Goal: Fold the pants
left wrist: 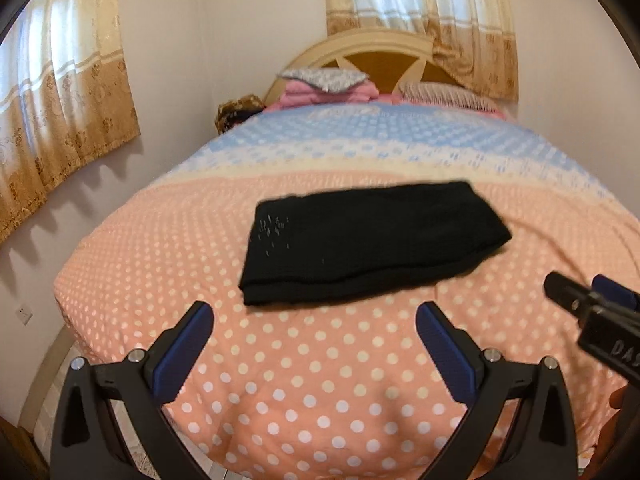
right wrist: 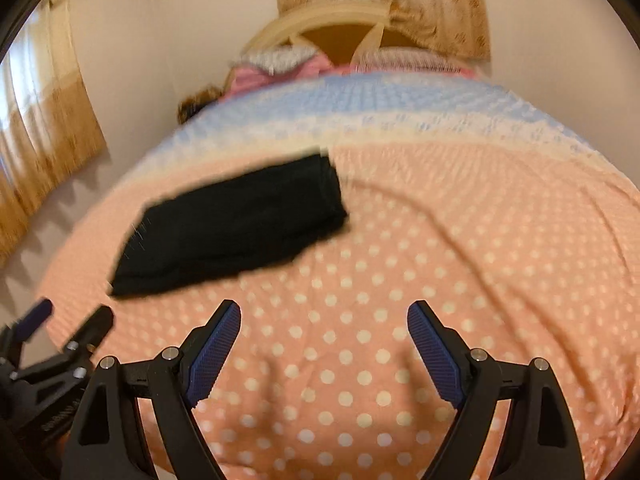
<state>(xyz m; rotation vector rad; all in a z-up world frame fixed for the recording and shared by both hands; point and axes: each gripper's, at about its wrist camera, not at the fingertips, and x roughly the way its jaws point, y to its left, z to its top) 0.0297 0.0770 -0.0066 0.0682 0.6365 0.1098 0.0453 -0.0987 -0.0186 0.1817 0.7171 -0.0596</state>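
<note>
A home bedroom, shown by a bed with a polka-dot bedspread [left wrist: 320, 380], arched wooden headboard [left wrist: 372, 56], pillows [left wrist: 440, 94], and patterned window curtains [left wrist: 420, 12].

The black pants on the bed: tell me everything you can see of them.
The black pants are folded into a compact, roughly rectangular bundle of several stacked layers, with the layered edges showing along the near side. The fabric looks soft, dark and matte, with small pale flecks near the left end. They lie flat on the peach polka-dot bedspread, long side running left to right, ahead of both grippers. Nothing but the bedspread touches them: the left gripper and right gripper are open and apart from them.
</note>
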